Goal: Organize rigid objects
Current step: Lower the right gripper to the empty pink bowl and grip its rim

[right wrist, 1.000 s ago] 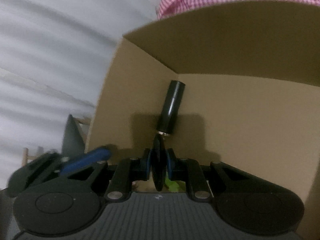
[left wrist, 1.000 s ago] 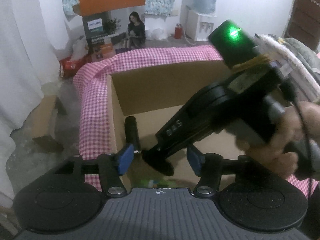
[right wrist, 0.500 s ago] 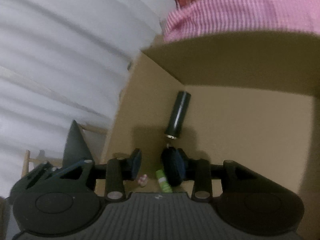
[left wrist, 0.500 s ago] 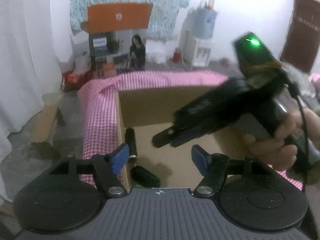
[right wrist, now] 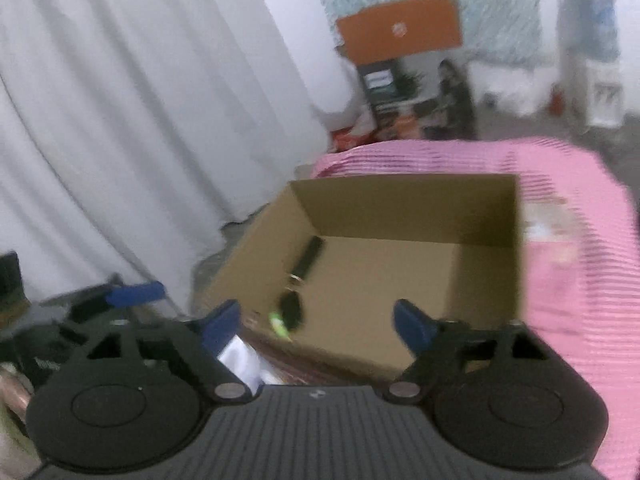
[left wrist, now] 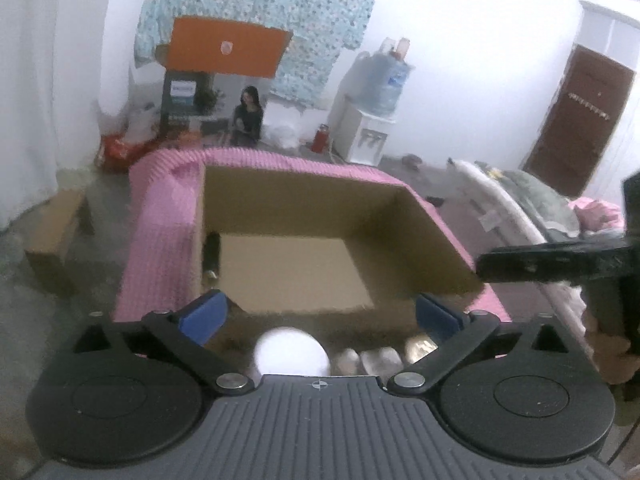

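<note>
Plainly, with both the left claw (left wrist: pixel 319 316) and right claw (right wrist: pixel 317 319) opening on nothing and the dark key fob (right wrist: pixel 291 309) inside the cardboard box (right wrist: pixel 404 200), a hasty blurred reach risks clipping its near wall.

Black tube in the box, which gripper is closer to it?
Left, probably. The left gripper, jaws opening on nothing, sits by the near-left corner of the box, close to the black tube. The right gripper, jaws opening too and empty, is past the opposite wall.
</note>
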